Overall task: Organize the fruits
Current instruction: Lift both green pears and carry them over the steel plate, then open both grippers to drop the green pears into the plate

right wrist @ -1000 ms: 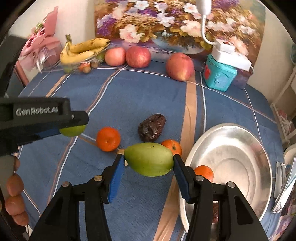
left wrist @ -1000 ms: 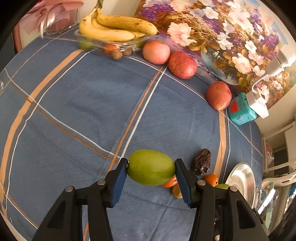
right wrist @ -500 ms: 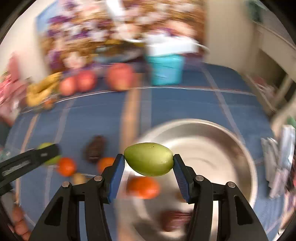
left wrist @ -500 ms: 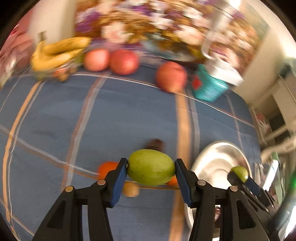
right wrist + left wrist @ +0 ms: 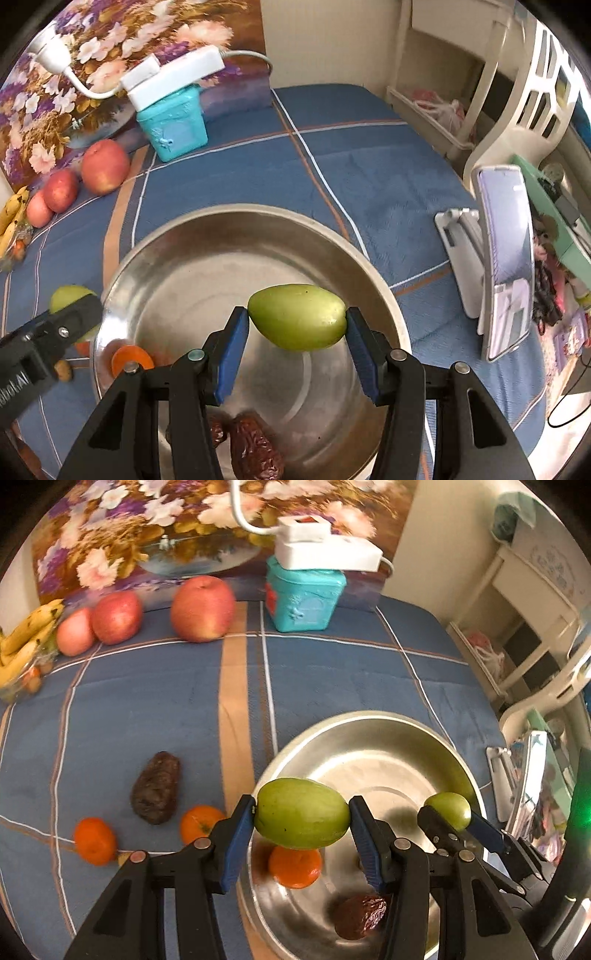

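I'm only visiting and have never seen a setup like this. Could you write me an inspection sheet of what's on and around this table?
Surface: blue checked tablecloth.
Job's things: metal bowl holding an orange and a date; two oranges and a dark date on the cloth; apples and bananas at the back.
Clutter: teal box, phone on a stand.
Grippers: left tongs and right tongs each shut on a green fruit, over the bowl.
Cables: white cord behind the teal box.
Surroundings: flower painting, white shelves.
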{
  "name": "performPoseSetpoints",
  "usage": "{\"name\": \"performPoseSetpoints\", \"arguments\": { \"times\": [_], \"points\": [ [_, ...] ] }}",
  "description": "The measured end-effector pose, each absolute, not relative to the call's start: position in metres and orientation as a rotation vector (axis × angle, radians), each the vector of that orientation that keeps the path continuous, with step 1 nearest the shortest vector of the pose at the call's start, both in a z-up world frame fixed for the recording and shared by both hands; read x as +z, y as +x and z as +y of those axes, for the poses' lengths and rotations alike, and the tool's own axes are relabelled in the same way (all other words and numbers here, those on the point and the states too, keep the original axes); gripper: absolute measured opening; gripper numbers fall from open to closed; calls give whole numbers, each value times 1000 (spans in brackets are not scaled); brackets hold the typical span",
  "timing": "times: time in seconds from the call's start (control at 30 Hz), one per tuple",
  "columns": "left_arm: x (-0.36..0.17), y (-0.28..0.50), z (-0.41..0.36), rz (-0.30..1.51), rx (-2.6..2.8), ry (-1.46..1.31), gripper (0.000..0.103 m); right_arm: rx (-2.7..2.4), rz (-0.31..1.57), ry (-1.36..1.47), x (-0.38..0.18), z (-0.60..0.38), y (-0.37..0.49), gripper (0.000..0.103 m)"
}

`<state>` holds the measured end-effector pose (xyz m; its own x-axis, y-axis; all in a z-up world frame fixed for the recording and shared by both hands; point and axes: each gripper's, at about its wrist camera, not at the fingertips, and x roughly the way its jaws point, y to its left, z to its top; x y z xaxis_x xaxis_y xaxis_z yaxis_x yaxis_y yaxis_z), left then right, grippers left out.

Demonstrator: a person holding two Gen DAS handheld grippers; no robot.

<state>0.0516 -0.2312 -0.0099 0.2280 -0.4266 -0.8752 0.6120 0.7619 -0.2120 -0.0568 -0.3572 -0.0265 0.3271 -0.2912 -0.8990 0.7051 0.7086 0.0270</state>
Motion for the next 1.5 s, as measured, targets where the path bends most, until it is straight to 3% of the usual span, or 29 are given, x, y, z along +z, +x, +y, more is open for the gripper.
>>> {"name": "performPoseSetpoints", "arguments": {
  "times": [1.03, 1.5],
  "points": [
    [-25, 45, -245, 1189, -746, 199, 55, -659, 1110, 444, -43, -357, -52, 56],
    [-1, 43, -232, 1148, -766, 168, 56, -678, 1083, 389, -28, -350, -53, 56]
  ]
}}
